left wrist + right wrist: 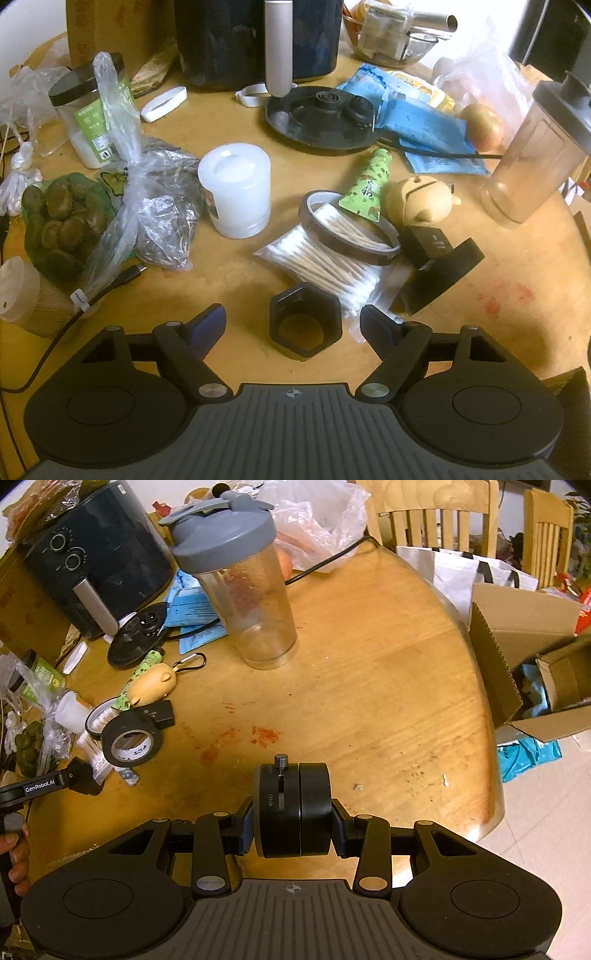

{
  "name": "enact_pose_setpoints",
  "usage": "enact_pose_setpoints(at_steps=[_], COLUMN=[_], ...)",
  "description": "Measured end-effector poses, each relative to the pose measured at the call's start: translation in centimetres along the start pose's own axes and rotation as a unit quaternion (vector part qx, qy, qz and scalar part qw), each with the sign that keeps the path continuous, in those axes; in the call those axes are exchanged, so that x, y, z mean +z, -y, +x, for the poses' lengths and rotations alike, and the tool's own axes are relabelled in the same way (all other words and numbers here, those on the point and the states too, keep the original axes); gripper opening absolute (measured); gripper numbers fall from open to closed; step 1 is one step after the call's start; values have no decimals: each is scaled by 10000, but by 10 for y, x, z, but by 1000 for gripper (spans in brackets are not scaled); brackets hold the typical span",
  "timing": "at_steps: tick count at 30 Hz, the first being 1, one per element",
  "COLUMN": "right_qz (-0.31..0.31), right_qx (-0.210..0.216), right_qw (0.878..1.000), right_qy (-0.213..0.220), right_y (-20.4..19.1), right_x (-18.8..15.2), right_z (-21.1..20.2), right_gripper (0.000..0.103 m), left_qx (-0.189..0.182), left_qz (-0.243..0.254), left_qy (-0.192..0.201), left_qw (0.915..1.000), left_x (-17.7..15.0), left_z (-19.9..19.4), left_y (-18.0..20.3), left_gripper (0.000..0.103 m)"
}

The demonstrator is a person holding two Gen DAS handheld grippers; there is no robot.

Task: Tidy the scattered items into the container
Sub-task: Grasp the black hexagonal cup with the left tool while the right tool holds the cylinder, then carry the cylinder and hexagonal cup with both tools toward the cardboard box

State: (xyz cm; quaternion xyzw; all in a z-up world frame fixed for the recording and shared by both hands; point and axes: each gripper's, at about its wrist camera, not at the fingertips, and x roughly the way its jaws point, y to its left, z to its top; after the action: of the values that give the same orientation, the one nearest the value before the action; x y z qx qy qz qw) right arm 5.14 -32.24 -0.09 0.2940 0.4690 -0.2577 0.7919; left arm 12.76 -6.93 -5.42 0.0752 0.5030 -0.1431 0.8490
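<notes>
Clamped between the pads of the right gripper [292,821] is a black round magnetic base [295,808] with an ON/OFF slider and a small metal pin on top; the jaws are closed tight against its flat sides, and it is held above the wooden table [369,686]. Off the table's right edge sits an open cardboard box [517,657], its inside only partly seen, with a smaller box and something blue within.

The left gripper [293,325] has its jaws spread wide and grips nothing. Between its fingertips, on the table, stands a black hexagonal holder [304,325], touching neither pad. Just beyond lies a bag of cotton swabs [325,262] with a thin tape ring [351,232] resting on it. A green patterned tube [369,181] leans over the ring, beside a tan pig-shaped keychain [421,199]. A black tape roll [131,738] shows clearly only from the right wrist; in the left view it is seen edge-on. Farther off stand a white lidded jar [236,195], a clear shaker bottle [243,590] and a dark air fryer [96,554], cut off at the top. At the lower left edge of the right wrist view, a hand [16,856] is partly visible.
</notes>
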Motion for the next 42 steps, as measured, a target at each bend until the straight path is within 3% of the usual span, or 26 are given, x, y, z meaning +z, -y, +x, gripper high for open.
enact_pose_setpoints(at_steps=[2, 4, 5, 23, 42], right_qz=[16, 21, 17, -264, -695], right_qx=[-16, -32, -38, 130, 422], right_qw=[10000, 10000, 10000, 9995, 9966], right_qy=[-1, -5, -8, -78, -133], right_y=[1, 1, 2, -5, -22], right_x=[0, 0, -1, 1, 9], right_z=[0, 0, 0, 4, 8], right_gripper=[43, 43, 43, 43, 43], left_qx=[40, 30, 28, 114, 152], left_qz=[5, -14, -29, -202, -599], left_qy=[-51, -147, -193, 42, -93], left_qw=[10000, 9999, 9998, 9997, 9980], left_x=[1, 1, 1, -3, -43], left_z=[3, 6, 7, -12, -33], left_y=[0, 0, 0, -3, -11], left_gripper=[72, 44, 40, 40, 40])
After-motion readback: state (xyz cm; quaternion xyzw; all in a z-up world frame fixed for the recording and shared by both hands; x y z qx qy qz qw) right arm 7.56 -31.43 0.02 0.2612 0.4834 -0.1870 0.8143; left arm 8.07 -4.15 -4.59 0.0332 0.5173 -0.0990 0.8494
